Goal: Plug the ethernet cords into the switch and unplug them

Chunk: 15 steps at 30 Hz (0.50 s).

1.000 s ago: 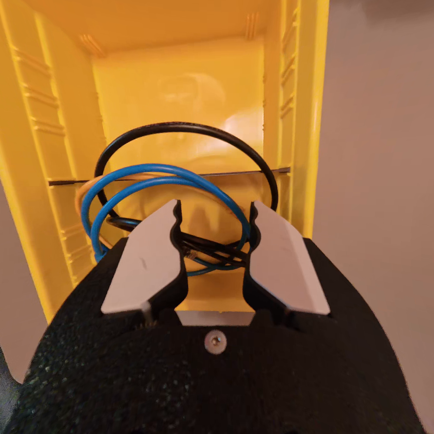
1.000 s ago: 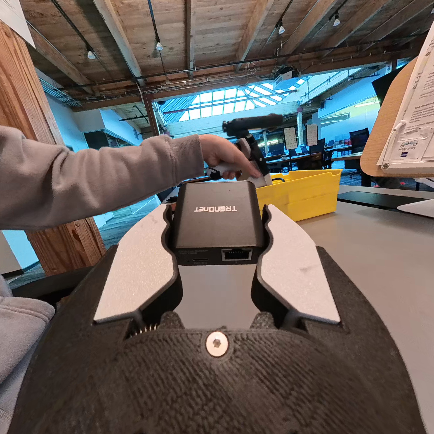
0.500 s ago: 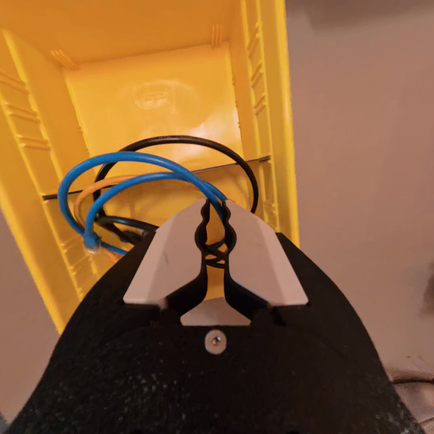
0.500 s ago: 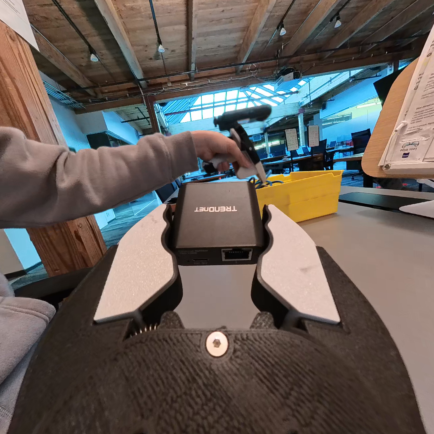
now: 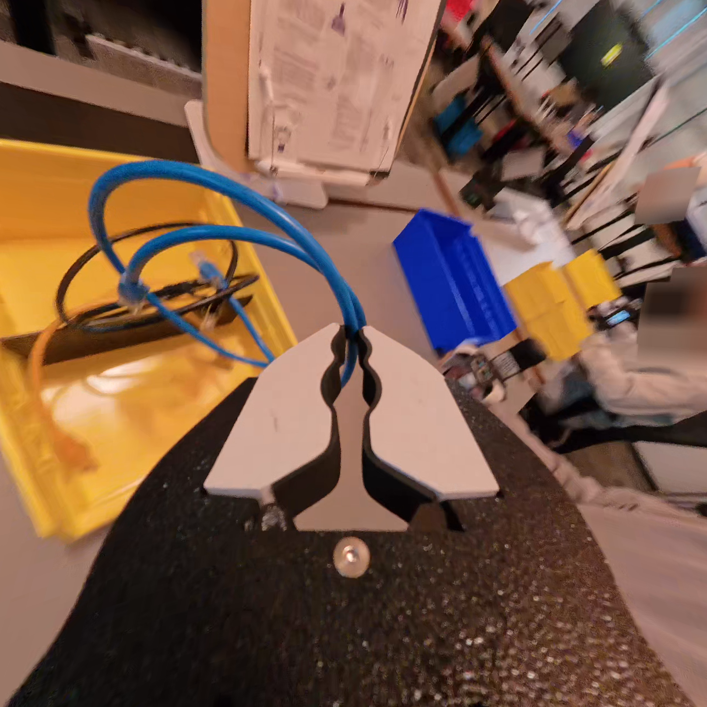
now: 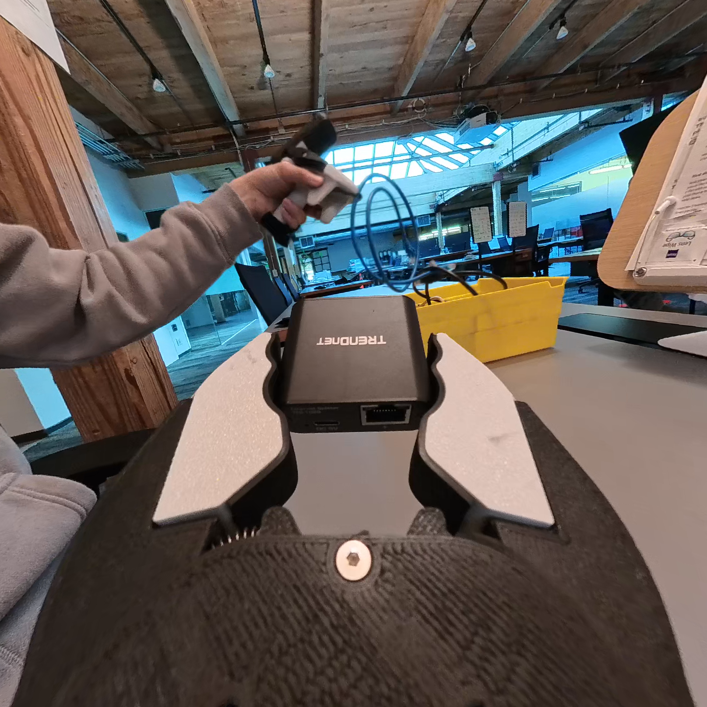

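On the grey tabletop [image 6: 597, 401], the right hand-held gripper [image 6: 354, 367] is clamping the switch [image 6: 354, 352]; at its 12 o'clock, the left hand-held gripper [image 5: 354, 333] is pinching the coiled blue ethernet cord [image 5: 214, 233] above the yellow bin [image 5: 114, 413]. Best regripping near a plug [image 5: 132, 290], I judge.

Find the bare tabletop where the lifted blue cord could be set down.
Free: grey table right of the switch, before the yellow bin; also between that bin and the blue bin. Crowded: inside the yellow bin, black cord coiled.
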### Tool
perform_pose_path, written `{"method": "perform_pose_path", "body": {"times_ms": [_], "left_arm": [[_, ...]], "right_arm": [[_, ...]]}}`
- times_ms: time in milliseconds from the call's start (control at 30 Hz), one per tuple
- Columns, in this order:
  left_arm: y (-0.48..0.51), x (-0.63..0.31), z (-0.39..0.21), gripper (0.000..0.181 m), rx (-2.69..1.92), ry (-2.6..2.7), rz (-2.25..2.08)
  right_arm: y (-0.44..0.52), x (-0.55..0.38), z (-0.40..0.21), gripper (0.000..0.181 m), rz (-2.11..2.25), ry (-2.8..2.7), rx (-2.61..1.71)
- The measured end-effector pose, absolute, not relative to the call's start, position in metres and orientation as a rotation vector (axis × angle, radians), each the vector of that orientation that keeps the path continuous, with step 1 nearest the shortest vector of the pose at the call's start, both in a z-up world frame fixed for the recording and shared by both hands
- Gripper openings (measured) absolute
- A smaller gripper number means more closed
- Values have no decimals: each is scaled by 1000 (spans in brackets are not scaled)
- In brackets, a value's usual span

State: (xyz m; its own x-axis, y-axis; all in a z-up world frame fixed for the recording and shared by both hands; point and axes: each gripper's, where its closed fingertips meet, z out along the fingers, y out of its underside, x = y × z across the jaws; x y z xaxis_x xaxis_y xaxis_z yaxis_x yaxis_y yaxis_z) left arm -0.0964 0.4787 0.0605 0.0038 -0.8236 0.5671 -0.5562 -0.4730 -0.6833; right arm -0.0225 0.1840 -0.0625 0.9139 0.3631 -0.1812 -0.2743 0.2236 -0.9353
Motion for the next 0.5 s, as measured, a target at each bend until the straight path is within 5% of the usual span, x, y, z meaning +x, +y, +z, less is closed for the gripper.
{"method": "perform_pose_path", "body": {"times_ms": [500], "left_arm": [[467,-205,29,6,-1983,1854,-619]], "right_arm": [[185,-25,-63,74,427,-94,-1282]]}}
